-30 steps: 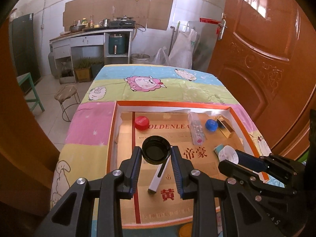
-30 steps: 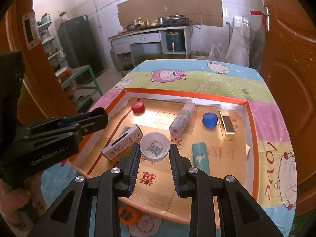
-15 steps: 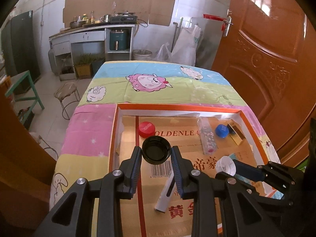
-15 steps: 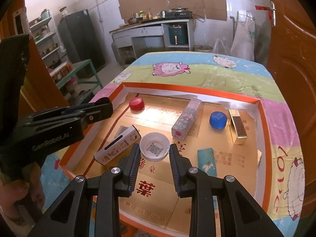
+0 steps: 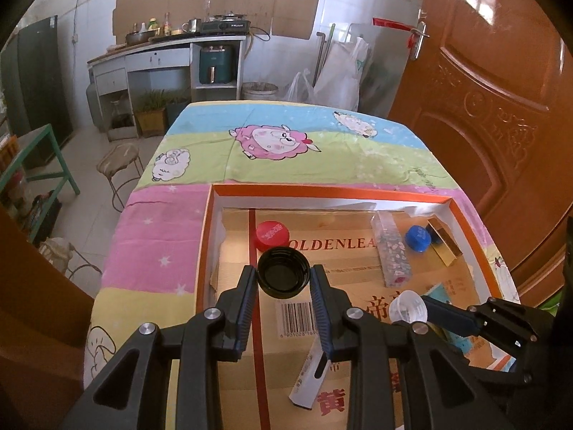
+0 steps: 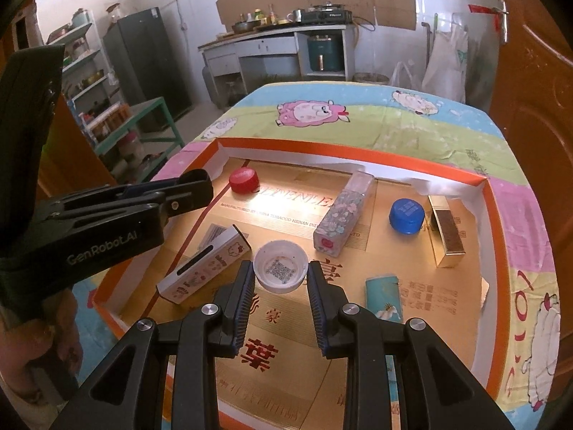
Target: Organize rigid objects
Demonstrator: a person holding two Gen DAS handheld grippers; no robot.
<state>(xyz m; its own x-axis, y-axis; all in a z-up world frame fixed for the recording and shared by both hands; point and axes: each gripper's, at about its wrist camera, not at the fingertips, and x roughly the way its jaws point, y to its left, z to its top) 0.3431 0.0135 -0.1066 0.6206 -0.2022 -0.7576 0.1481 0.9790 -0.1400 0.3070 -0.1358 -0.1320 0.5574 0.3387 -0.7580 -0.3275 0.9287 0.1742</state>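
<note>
I hold a tool in each hand. My left gripper (image 5: 283, 281) pinches a round black plastic cap (image 5: 283, 273) by its sides, with the open side up. My right gripper (image 6: 280, 275) pinches a round white plastic cap (image 6: 281, 266) the same way, and I can see a little square code inside it. Both caps hang over the flat cardboard box with the orange rim (image 6: 494, 193), which lies on the table with the cartoon sheep cloth (image 5: 275, 141). I think the next move is to set each cap down in a good spot. From my black cap, the round red plastic cap (image 5: 271, 234) is very near, at about 11 o'clock, so my left hand is the nearer one to it. From my white cap, the round blue plastic cap (image 6: 406, 215) lies well apart at about 2 o'clock, so my right hand is nearer to that one. A round cap has no long way, so the turn of it does not matter. The clear flowery plastic box (image 6: 343, 215) lies between, at about 1 o'clock from the white cap, and its long way runs from 7 to 1 o'clock. The white sticker box with a slot (image 6: 204, 268) lies just beside the white cap at 9 o'clock.
</note>
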